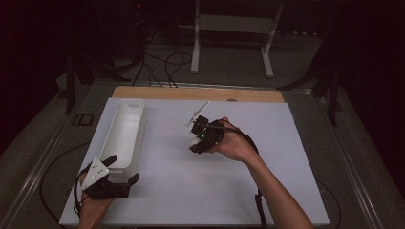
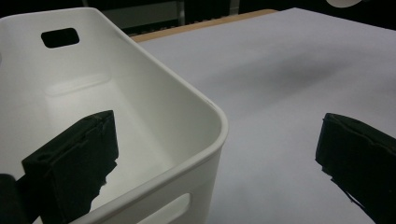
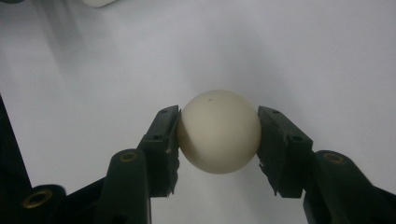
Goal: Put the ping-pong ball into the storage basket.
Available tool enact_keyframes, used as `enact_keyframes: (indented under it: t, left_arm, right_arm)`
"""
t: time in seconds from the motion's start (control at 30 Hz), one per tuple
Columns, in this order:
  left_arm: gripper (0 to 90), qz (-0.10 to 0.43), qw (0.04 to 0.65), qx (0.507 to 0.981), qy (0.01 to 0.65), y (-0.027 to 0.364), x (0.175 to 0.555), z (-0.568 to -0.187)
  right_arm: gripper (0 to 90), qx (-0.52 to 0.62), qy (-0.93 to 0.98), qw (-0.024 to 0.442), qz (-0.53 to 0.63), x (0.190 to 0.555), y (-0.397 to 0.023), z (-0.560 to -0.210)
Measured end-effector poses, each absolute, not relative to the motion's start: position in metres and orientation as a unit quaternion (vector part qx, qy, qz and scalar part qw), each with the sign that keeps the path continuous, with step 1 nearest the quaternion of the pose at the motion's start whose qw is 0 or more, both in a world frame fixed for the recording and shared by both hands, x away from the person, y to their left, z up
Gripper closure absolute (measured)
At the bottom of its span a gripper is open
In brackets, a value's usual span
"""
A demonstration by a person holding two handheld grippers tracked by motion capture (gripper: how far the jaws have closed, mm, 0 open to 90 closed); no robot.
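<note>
The right claw (image 3: 218, 135) pinches a smooth cream-white ball (image 3: 218, 131) between both jaws. The left claw (image 2: 217, 154) gapes wide, one jaw inside a long white plastic bin (image 2: 212, 119).

Cream ball (image 3: 219, 131) clamped in right gripper (image 3: 218, 140); white bin (image 1: 125, 131) upright, empty.
</note>
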State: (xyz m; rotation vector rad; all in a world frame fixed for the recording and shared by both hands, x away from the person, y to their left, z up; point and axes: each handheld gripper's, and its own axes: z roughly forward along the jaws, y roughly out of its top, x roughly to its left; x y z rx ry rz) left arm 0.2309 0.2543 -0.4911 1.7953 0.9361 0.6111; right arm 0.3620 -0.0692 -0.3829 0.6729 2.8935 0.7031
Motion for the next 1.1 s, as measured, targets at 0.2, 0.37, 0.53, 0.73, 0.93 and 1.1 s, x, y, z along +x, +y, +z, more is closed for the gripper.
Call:
enact_keyframes:
  t: [0.2,0.37,0.53,0.73,0.93,1.1]
  left_arm:
    - [0.0,0.251,0.491,0.740,0.385,0.254,0.231,-0.491]
    - [0.0,0.252,0.491,0.740,0.385,0.254,0.231,-0.491]
    - [0.0,0.251,0.490,0.741,0.385,0.255,0.231,-0.491]
    - [0.0,0.252,0.490,0.741,0.384,0.255,0.231,-0.491]
    - [0.0,0.252,0.490,0.741,0.384,0.255,0.231,-0.491]
    - [0.0,0.252,0.490,0.741,0.384,0.255,0.231,-0.491]
  right_arm:
    - [50.4,0.217,0.947,0.046,0.231,0.362,-0.066,-0.380]
    - [50.4,0.215,0.948,0.046,0.232,0.362,-0.063,-0.378]
    - [50.4,0.212,0.948,0.046,0.231,0.363,-0.060,-0.378]
    - [50.4,0.211,0.948,0.046,0.232,0.364,-0.057,-0.376]
    - [50.4,0.211,0.949,0.049,0.231,0.365,-0.056,-0.374]
    - [50.4,0.206,0.950,0.050,0.230,0.365,-0.054,-0.372]
